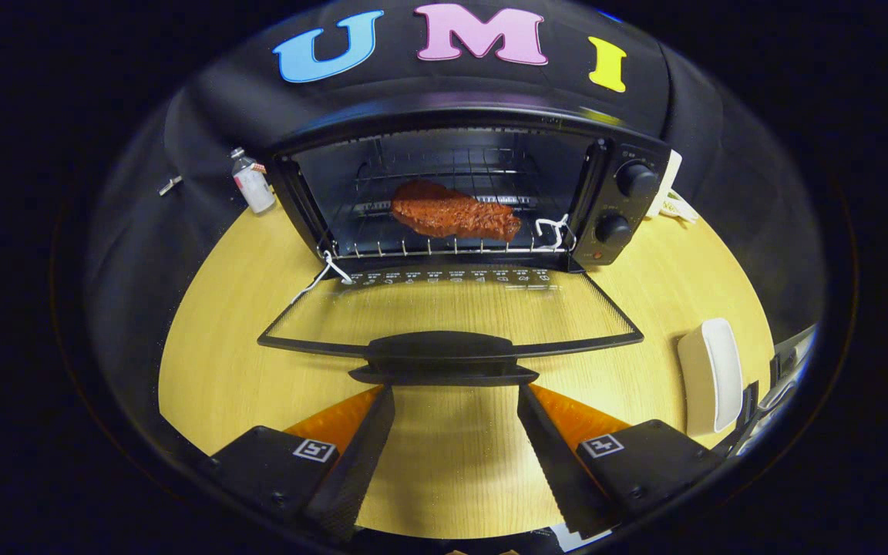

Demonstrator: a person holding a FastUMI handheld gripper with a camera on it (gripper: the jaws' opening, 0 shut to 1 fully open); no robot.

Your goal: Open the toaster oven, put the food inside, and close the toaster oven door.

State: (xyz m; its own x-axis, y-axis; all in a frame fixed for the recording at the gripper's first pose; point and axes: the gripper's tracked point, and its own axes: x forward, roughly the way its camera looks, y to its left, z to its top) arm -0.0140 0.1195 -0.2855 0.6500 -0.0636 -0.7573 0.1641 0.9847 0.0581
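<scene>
Your gripper (455,389) is spread wide, holding nothing, fingertips just short of the door handle (442,356); finger bases are cut off below. Toaster oven (452,193) sits open, glass door (452,308) folded down flat on the table. Steak (455,211) lies on the wire rack (444,245) inside. Knob markings too small to make out. Light wood table (236,324); small bottle (251,181) left of the oven, white dish (712,374) at right, partly hidden.
</scene>
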